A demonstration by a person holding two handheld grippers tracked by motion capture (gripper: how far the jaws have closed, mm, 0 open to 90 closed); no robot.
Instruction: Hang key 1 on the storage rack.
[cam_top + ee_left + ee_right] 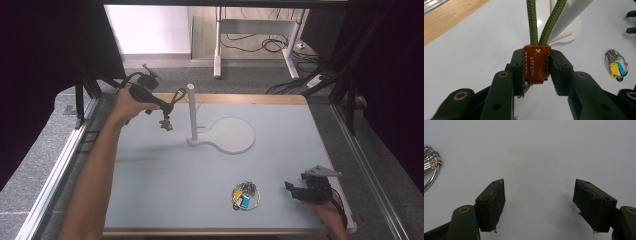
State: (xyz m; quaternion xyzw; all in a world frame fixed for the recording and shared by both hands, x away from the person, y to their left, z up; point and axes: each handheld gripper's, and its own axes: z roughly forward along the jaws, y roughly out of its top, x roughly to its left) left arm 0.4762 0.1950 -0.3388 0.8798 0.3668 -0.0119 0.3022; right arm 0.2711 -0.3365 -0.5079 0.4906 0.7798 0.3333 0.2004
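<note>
Stand (220, 134) sits mid-frame on the surface (165, 185); key ring (245, 195) lies lower right of it — strap (536, 63) hangs upper left, just beside the stand's post.

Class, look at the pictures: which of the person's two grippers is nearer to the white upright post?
Left. The left gripper hangs just beside the white upright post, holding a keychain; the right gripper rests far off near the table's front edge.

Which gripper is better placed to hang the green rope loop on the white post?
Left. The left gripper is clamped on the brown leather tab of the green rope loop, right beside the white upright post. The right gripper sits open by the ring of keys.
</note>
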